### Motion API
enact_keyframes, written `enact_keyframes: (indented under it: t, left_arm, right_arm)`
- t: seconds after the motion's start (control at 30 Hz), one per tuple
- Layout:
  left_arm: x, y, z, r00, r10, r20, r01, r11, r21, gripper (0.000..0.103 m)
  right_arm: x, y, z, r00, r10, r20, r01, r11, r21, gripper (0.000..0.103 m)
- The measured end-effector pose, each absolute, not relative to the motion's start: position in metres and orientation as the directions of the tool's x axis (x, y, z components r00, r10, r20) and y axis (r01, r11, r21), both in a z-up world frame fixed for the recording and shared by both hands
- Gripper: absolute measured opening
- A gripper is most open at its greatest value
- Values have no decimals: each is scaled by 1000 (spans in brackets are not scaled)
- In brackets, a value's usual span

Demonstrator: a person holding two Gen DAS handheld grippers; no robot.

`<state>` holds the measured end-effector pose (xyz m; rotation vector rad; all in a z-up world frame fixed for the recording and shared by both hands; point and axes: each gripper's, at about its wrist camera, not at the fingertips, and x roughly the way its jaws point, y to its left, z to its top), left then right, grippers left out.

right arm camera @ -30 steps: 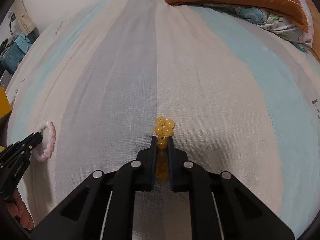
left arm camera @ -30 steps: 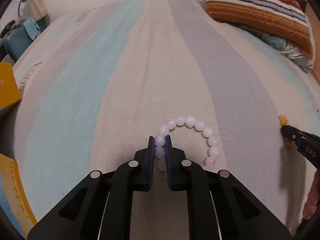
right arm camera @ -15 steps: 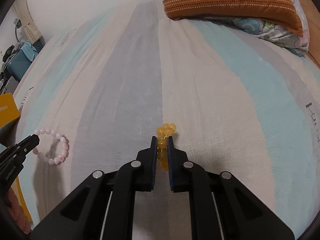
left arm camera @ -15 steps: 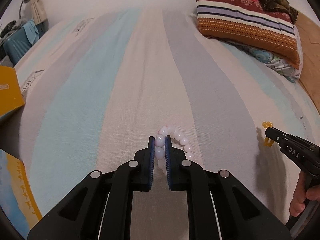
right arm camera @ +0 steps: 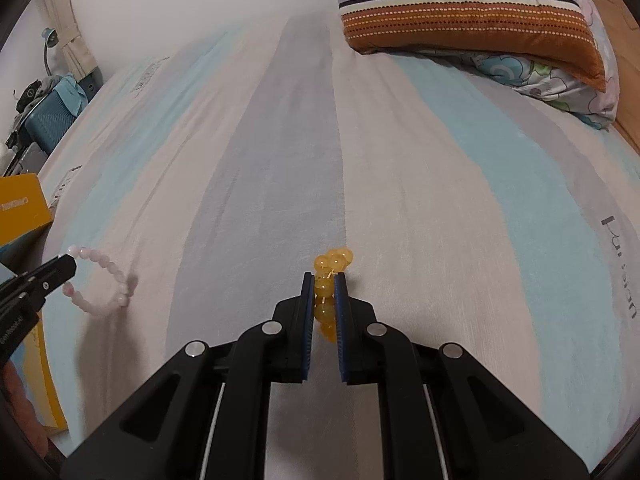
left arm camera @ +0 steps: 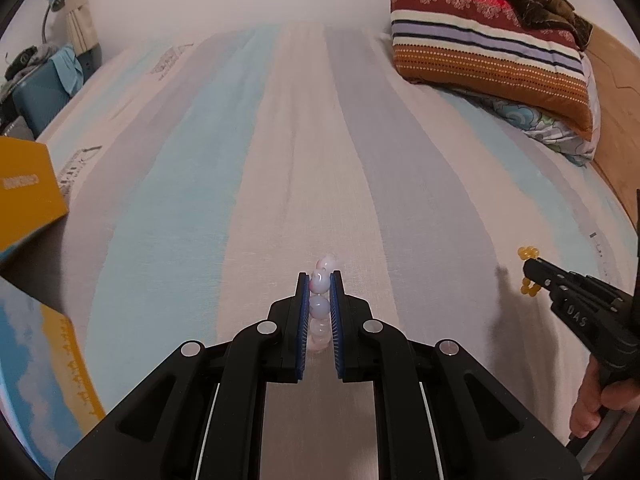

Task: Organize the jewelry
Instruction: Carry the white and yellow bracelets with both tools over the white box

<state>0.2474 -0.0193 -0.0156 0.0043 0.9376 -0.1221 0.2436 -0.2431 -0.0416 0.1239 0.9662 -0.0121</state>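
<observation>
Left wrist view: most of the pink bracelet (left arm camera: 319, 304) hides behind the left gripper (left arm camera: 319, 280). The box (left arm camera: 24, 188) at the bed's (left arm camera: 280, 160) left edge is cropped.

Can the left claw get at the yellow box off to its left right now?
Probably not for a grasp: the left claw is shut on the pink bracelet. The striped sheet toward the yellow box looks unobstructed.

Pale pink round-bead bracelet (left arm camera: 319, 303) showing against blue, grey, cream striped bedsheet (left arm camera: 280, 160); translucent yellow round-bead bracelet (right arm camera: 329, 292); red-orange striped pillow (left arm camera: 488, 52).
</observation>
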Motion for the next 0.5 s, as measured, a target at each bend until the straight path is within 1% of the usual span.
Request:
enact_keyframes:
  t: [0.5]
  left_arm:
    - [190, 11, 33, 618, -94, -781, 86, 995, -52, 9]
  right_arm:
    - [199, -207, 3, 613, 21, -790, 33, 998, 52, 9]
